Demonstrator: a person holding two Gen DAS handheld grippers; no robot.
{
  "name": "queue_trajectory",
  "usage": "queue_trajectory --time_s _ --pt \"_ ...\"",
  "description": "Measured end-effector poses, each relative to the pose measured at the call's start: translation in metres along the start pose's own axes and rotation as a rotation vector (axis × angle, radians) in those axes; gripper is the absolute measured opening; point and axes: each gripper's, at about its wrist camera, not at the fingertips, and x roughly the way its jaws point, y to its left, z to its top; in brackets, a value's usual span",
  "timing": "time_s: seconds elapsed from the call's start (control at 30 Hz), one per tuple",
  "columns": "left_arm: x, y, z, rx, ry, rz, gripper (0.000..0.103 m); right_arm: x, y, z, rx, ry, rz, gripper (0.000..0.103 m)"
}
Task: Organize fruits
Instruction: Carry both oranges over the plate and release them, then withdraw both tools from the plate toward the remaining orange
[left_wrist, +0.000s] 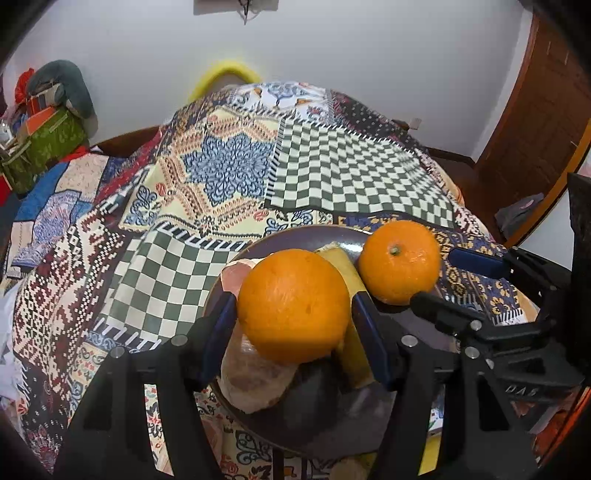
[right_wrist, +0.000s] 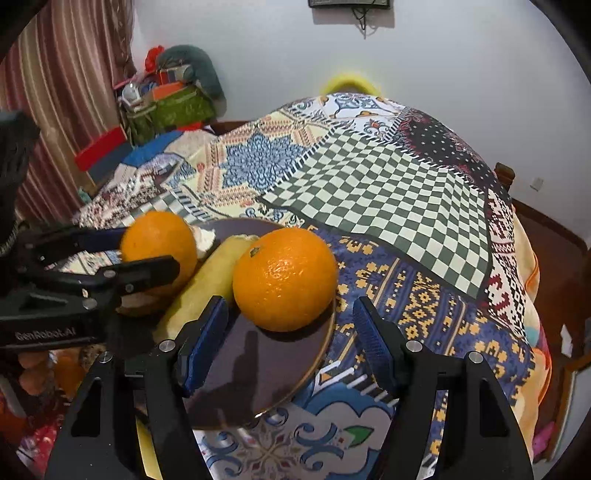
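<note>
A dark brown plate lies on a patchwork cloth. My left gripper is shut on an orange and holds it over the plate, above a yellow banana and a pinkish-beige fruit. A second orange rests on the plate's right side. My right gripper is open, with its blue pads on either side of that orange and apart from it.
The patchwork cloth covers the whole table. Bags and boxes are piled at the back left. A wooden door stands at the right. A striped curtain hangs at the left.
</note>
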Motion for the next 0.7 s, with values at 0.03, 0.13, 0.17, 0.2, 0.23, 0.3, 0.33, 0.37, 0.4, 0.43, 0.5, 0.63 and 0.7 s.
queue_trajectory --time_s 0.03,0.13,0.17,0.2,0.23,0.3,0.33,0.37,0.4,0.43,0.5,0.63,0.7 --pt "-0.004 -0.001 0.0 0.005 -0.008 -0.002 0.063 -0.004 0.0 0.0 0.003 -0.006 -0.001 0.067" --pt "-0.019 -0.005 0.0 0.018 -0.03 -0.002 0.064 -0.015 0.003 -0.001 0.001 -0.024 -0.014 0.067" --pt "-0.022 -0.005 0.0 0.019 -0.034 -0.003 0.064 -0.018 0.004 -0.001 -0.001 -0.028 -0.017 0.067" --pt "-0.027 -0.006 0.0 0.019 -0.04 -0.003 0.064 -0.023 0.006 -0.001 -0.004 -0.037 -0.022 0.067" --pt "-0.031 -0.006 -0.001 0.018 -0.046 -0.004 0.064 -0.027 0.007 -0.002 -0.007 -0.044 -0.024 0.067" --pt "-0.04 -0.005 -0.001 0.016 -0.058 -0.004 0.064 -0.036 0.012 -0.002 -0.012 -0.06 -0.029 0.067" --pt "-0.044 -0.005 -0.001 0.015 -0.063 -0.002 0.064 -0.039 0.013 -0.002 -0.013 -0.066 -0.029 0.067" --pt "-0.05 -0.004 -0.003 0.013 -0.069 -0.001 0.064 -0.043 0.015 -0.003 -0.014 -0.072 -0.028 0.067" --pt "-0.053 -0.004 -0.003 0.011 -0.072 0.0 0.064 -0.046 0.016 -0.002 -0.015 -0.078 -0.026 0.067" --pt "-0.056 -0.003 -0.004 0.01 -0.075 0.001 0.064 -0.05 0.019 -0.003 -0.015 -0.085 -0.024 0.067" --pt "-0.063 -0.002 -0.007 0.008 -0.082 0.006 0.064 -0.053 0.021 -0.004 -0.014 -0.09 -0.025 0.067" --pt "-0.072 0.003 -0.013 0.002 -0.087 0.021 0.064 -0.057 0.023 -0.006 -0.015 -0.091 -0.033 0.067" --pt "-0.075 0.008 -0.016 -0.002 -0.092 0.034 0.064 -0.057 0.023 -0.005 -0.018 -0.086 -0.036 0.067"
